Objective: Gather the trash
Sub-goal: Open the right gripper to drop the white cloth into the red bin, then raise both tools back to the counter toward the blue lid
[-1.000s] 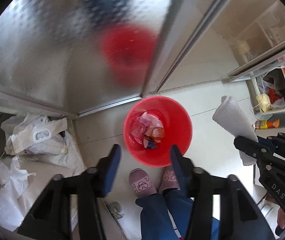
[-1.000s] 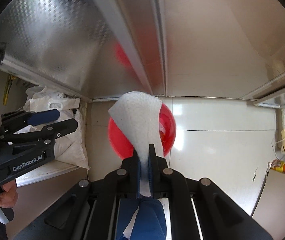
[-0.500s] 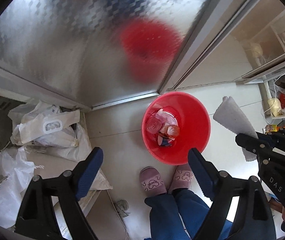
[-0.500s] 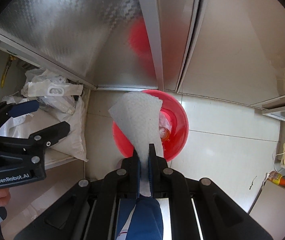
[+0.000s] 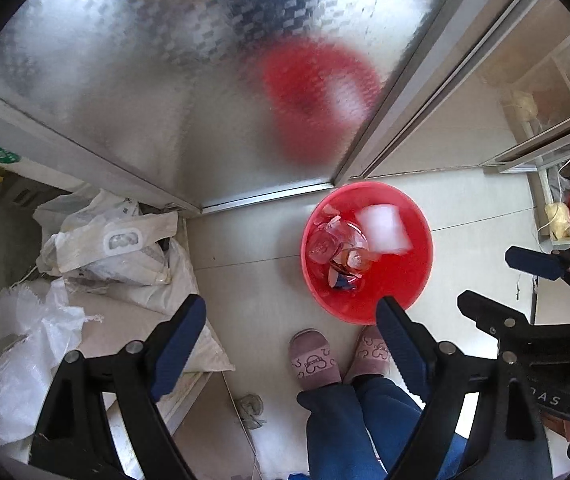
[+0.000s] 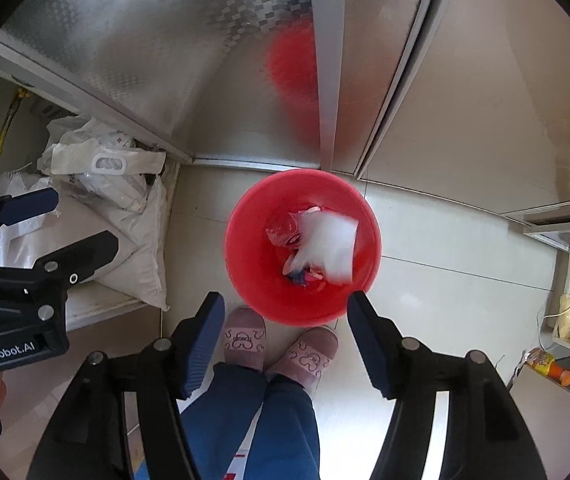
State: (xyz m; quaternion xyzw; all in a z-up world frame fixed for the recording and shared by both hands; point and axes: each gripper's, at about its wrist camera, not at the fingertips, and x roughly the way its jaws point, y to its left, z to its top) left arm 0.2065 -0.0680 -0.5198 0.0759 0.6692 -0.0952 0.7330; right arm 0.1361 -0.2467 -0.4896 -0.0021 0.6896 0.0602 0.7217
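A red bin stands on the tiled floor below both grippers, with clear plastic wrappers and a cup inside. A white paper towel is loose inside the bin, blurred and free of any finger. My right gripper points down over the bin's near rim; its jaws are opening and nothing is between them. It also shows at the right of the left wrist view. My left gripper hangs open and empty to the left of the bin, and appears in the right wrist view.
Patterned metal door panels rise behind the bin. White sacks are piled on a low ledge at the left. The person's slippers stand just in front of the bin. A shelf with bags and an orange bottle sit at the right.
My right gripper went from shut on the paper towel to open, and the towel dropped into the red bin. The left jaws spread wider.
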